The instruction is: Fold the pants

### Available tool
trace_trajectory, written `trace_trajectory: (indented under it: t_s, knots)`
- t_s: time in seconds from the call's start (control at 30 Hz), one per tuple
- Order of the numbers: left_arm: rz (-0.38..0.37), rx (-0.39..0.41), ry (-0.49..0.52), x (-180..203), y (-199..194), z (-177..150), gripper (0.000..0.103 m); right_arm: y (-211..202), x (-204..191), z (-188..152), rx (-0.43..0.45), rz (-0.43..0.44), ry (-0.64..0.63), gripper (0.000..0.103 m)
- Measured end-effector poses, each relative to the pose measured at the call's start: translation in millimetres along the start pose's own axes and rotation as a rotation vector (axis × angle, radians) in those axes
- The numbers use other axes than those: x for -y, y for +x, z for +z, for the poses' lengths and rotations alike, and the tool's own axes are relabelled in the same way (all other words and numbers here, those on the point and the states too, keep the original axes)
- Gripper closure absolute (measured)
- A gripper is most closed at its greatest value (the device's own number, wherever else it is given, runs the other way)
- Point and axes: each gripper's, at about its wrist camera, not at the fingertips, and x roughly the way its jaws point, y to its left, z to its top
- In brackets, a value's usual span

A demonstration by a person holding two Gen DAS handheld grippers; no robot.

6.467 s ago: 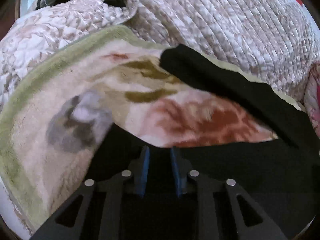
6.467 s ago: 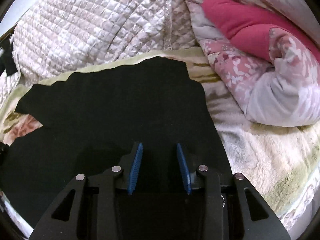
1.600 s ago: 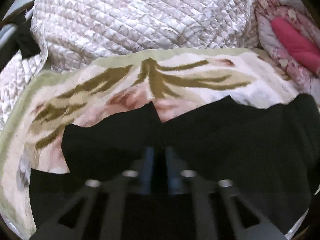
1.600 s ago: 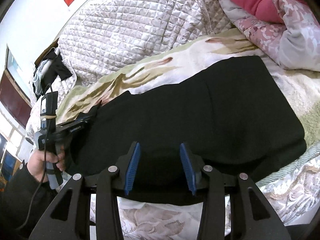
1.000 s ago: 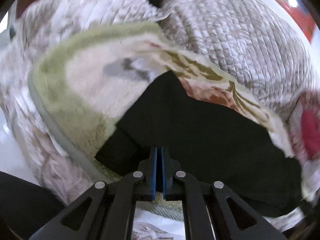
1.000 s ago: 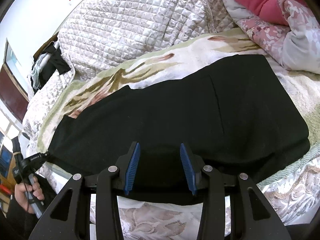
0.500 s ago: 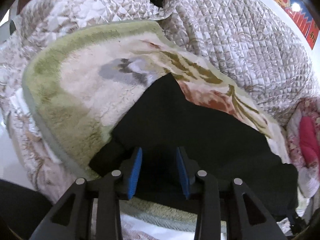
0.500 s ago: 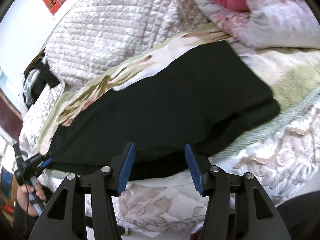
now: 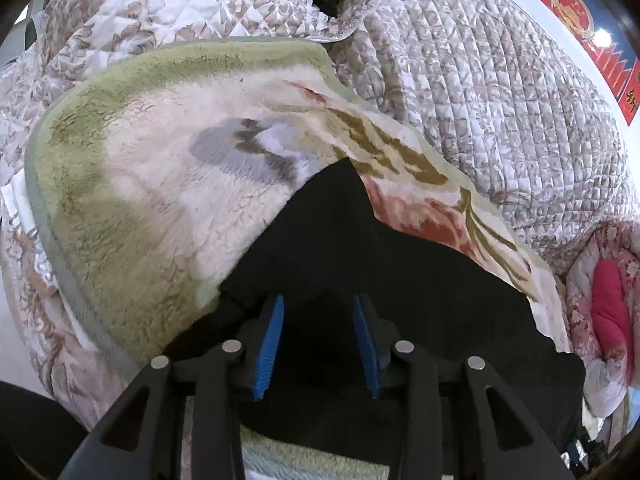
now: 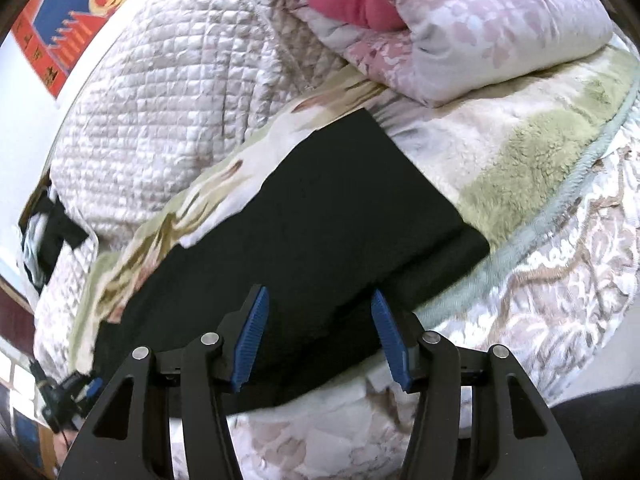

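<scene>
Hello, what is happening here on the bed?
A person with a gripper in each hand is folding black pants laid lengthwise on a fleece blanket. The left gripper, jaws just closing a little, stands open over one end; the right gripper is open over the near edge. Neither holds the cloth.

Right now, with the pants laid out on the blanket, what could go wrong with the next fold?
1. The near edge of the pants lies at the blanket's front edge, so a pull toward the person could slide them off the bed.
2. The left tool is open over the hem end; closing too deep may pinch the fluffy blanket too.
3. The right tool is open, holding nothing, so that end can shift.
</scene>
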Motion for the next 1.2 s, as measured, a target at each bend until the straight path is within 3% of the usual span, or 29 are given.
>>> trace_trajectory:
  t_s: [0.03,0.13,0.2,0.47,0.7,0.8,0.93,1.2]
  knots:
    - [0.015,0.005,0.004,0,0,1,0.084,1,1,3,0.008,0.005,0.005,0.049]
    - [0.037,0.009,0.000,-4,1,4,0.102,1,-2,14,0.041,0.002,-0.011,0.054]
    - [0.030,0.009,-0.010,-7,-1,5,0.102,4,-1,21,0.052,-0.019,-0.004,0.096]
    - [0.022,0.119,0.039,-8,-50,10,0.102,-12,0,28,0.069,0.018,-0.006,0.096]
    - [-0.073,-0.037,-0.058,-23,-26,-5,0.100,4,11,23,0.007,-0.007,0.007,0.096]
    - [-0.081,-0.070,-0.079,-27,-17,-10,0.088,6,13,22,0.000,-0.007,0.010,0.095]
    - [-0.130,-0.056,-0.061,-21,-11,-6,0.063,9,15,20,-0.008,-0.006,0.015,0.095]
    - [-0.093,-0.032,-0.059,-19,-28,-21,0.059,10,15,19,-0.008,0.001,0.018,0.095]
